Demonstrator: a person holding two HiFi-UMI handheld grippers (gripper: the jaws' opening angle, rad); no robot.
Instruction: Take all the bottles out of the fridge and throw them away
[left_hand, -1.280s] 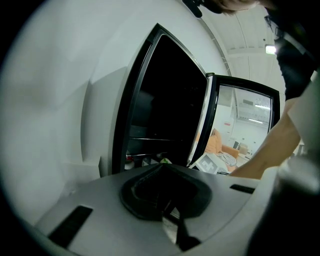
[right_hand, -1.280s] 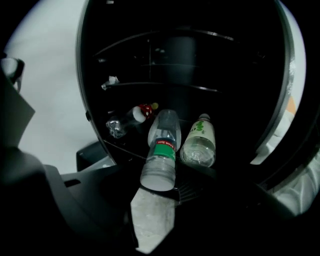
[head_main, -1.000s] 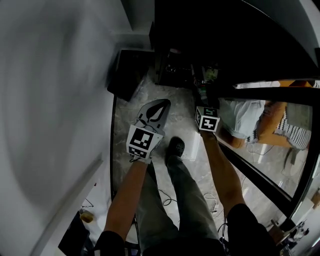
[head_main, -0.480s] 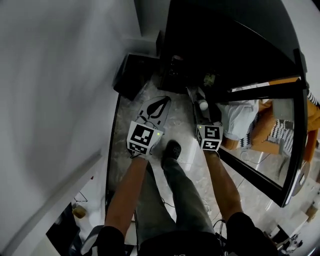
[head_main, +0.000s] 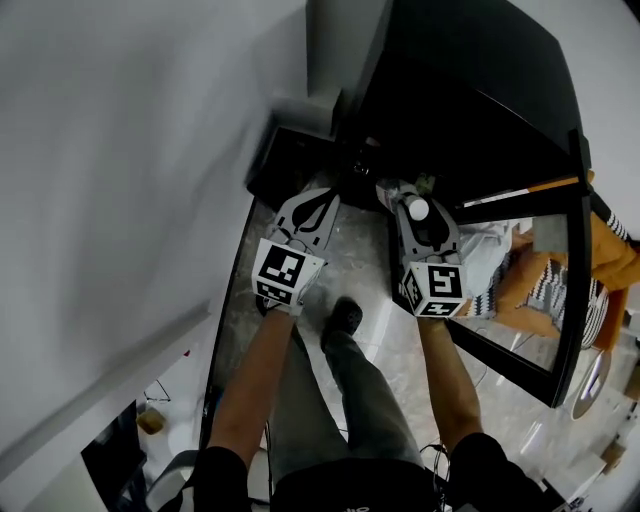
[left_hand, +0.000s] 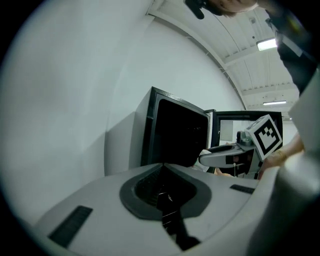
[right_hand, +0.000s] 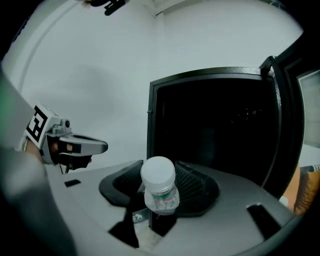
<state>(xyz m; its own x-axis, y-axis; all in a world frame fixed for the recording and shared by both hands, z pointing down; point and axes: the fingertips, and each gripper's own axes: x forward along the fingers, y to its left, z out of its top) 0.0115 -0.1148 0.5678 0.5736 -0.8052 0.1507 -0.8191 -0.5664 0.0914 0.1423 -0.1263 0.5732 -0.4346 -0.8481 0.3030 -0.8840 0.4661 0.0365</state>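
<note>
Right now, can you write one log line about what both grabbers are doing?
left gripper: shut, empty | right gripper: shut on white-capped bottle | fridge: ahead of both | step: bottle not yet thrown away

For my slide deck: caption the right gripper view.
Right gripper grips a white-capped bottle before the dark fridge, left gripper alongside.

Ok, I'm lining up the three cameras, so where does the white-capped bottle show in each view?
Head view: the bottle is upper centre-right, white cap showing, just below the fridge.
Left gripper view: I cannot make it out; only the right gripper that carries it shows, right of centre.
Right gripper view: low centre, clamped between the jaws.
Shared landmark: the black fridge.
</note>
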